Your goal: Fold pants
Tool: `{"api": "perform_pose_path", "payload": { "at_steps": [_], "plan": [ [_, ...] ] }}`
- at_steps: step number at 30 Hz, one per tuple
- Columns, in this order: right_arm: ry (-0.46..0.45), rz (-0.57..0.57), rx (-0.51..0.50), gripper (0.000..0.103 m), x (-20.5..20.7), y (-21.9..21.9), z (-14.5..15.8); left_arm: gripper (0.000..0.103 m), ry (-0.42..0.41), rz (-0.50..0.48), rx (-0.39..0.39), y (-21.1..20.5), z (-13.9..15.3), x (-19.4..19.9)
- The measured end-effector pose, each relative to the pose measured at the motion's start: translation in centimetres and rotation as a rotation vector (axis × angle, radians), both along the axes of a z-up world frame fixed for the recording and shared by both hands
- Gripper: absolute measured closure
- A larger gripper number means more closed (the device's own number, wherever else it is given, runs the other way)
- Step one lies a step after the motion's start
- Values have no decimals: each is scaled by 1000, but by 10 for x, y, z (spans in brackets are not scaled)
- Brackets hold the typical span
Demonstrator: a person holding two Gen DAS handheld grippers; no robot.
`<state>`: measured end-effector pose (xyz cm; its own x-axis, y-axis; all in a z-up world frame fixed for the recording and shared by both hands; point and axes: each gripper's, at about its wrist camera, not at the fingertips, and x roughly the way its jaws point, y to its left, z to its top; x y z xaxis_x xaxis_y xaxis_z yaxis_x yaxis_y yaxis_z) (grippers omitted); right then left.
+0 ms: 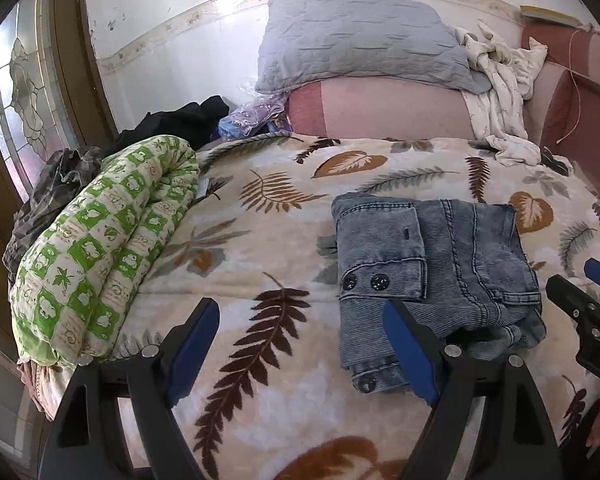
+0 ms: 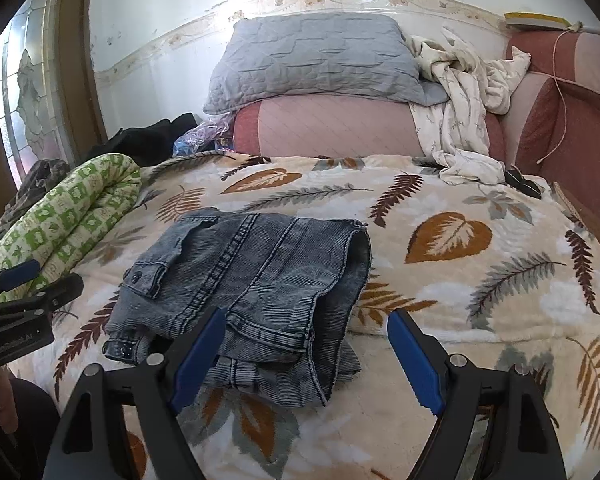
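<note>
From where I stand the folding looks all but finished. The pants [image 1: 432, 276] lie as a compact denim bundle on the leaf-print blanket [image 1: 260, 248], legs doubled over the seat, a flap pocket with 2 dark buttons on top. I'd judge that what remains is at most a tidy-up: a bit of hem or cuff spills loose at the near edge, closest to the grippers, and the stack sits slightly skewed.

Going left to right: the left gripper [image 1: 304, 340] hangs just short of the bundle's near left corner, jaws spread wide with nothing between them but blanket; its right finger overlaps the denim in view, though whether it touches I cannot tell. The bundle itself lies ahead of it and to its right. The right gripper [image 2: 312, 348] is likewise wide open and empty, with the bundle ahead and to its left, its left finger over the near edge of the denim, its right finger over bare blanket.

As for containers, I see none: no basket, drawer or box anywhere near either gripper.
</note>
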<state>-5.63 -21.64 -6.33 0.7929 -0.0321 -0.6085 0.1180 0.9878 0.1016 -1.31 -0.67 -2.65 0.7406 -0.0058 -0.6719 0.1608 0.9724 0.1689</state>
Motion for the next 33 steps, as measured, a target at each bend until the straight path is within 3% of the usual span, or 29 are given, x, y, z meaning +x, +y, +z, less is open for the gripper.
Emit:
{"api": "perform_pose_path", "payload": {
  "at_steps": [21, 33],
  "plan": [
    [-74, 58, 8, 17, 6, 18, 17, 19, -5, 96, 28, 22, -3, 13],
    [-72, 83, -16, 17, 6, 27, 15, 19, -13, 130, 29, 30, -1, 11]
  ]
}}
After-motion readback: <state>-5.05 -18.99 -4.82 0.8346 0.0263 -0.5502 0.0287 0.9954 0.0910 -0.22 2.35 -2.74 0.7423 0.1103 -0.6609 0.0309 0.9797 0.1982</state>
